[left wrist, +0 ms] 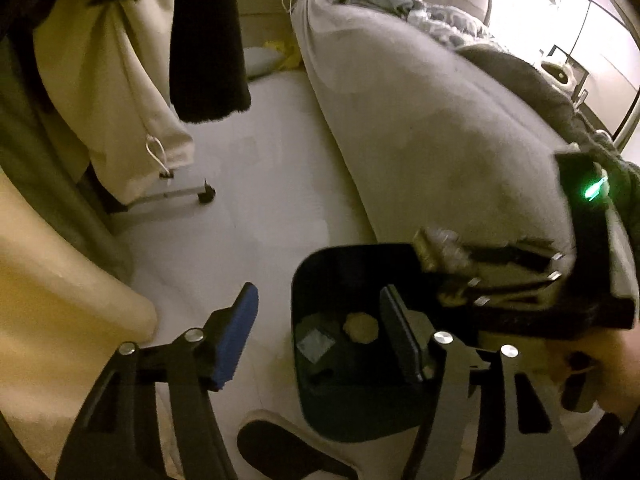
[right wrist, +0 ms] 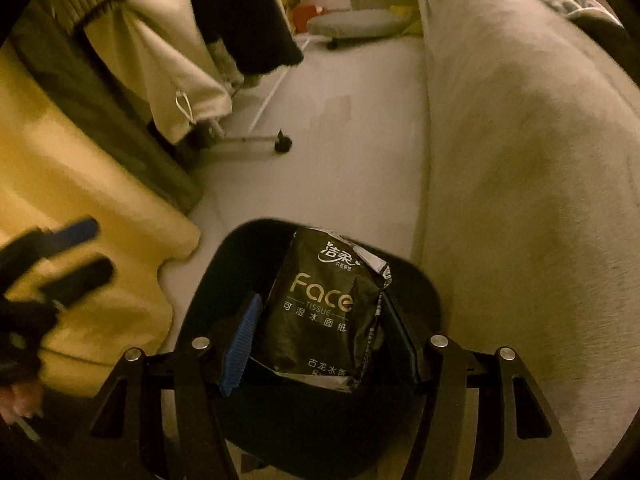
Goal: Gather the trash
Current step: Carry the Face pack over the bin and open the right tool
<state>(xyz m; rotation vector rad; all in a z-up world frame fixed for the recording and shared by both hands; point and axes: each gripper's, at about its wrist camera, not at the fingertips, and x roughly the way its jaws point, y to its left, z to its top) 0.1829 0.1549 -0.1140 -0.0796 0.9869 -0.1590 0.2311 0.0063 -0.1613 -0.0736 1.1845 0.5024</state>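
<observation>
A black trash bin [left wrist: 306,280] stands on the pale floor beside the bed. On its bottom lie a tan round scrap [left wrist: 360,328] and a silvery wrapper [left wrist: 315,346]. My left gripper [left wrist: 320,332] hangs over the bin's near rim, open, with nothing between its blue-padded fingers. My right gripper [right wrist: 320,304] is shut on a black "Face" tissue pack [right wrist: 316,280], crumpled and torn at the top, held just above the bin [right wrist: 240,248]. In the left wrist view that pack [left wrist: 440,248] shows at the bin's far right edge. The left gripper [right wrist: 80,254] appears blurred at the left of the right wrist view.
A bed with a grey cover [left wrist: 420,120] runs along the right. Clothes [left wrist: 120,80] hang on a rack with a wheeled foot [left wrist: 206,194] at the left. Yellow fabric [right wrist: 80,200] bulges close to the bin. A dark slipper [left wrist: 280,448] lies by the bin's near side.
</observation>
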